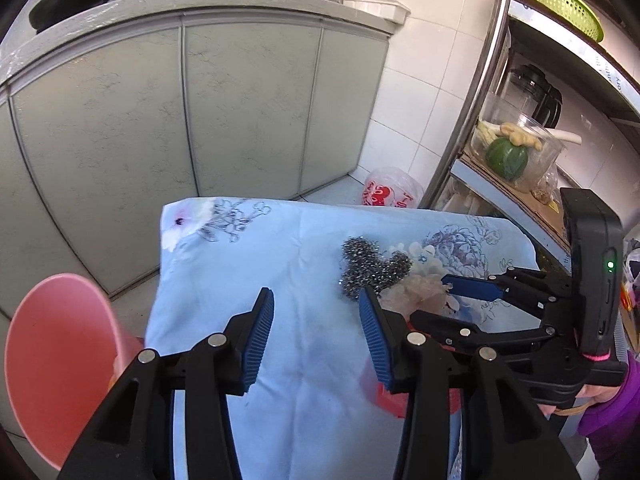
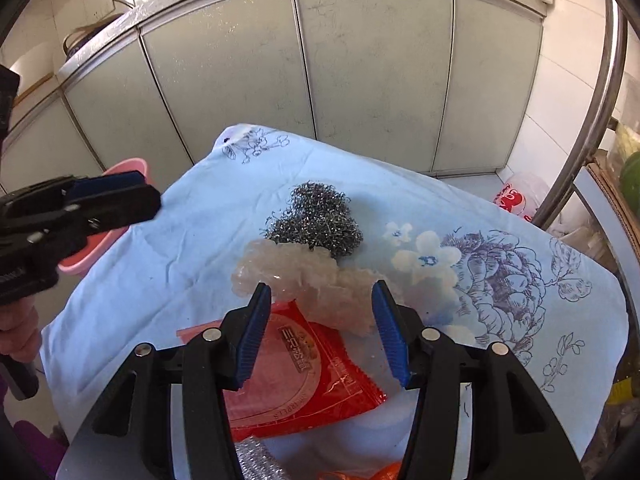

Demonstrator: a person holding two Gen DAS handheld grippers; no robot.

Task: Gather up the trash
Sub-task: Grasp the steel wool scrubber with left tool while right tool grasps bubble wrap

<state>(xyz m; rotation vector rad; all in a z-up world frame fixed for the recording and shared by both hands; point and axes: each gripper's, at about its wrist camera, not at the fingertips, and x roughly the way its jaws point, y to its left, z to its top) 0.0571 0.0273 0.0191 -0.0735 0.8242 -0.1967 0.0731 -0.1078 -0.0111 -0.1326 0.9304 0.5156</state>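
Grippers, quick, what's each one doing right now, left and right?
Left gripper: open, holding nothing, over the cloth.
Right gripper: open, holding nothing, above the red wrapper.

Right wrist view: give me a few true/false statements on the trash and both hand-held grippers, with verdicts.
1. The steel wool scourer lies on the floral cloth. True.
2. The right hand-held gripper is shut on the red wrapper. False: its jaws stand open above the wrapper, pads touching nothing.
3. The crumpled clear plastic touches the scourer. True.
4. The pink bin stands on the cloth. False: it stands beside the cloth's left edge.
5. The left hand-held gripper carries the scourer. False: its jaws are open and empty, and the scourer lies on the cloth.
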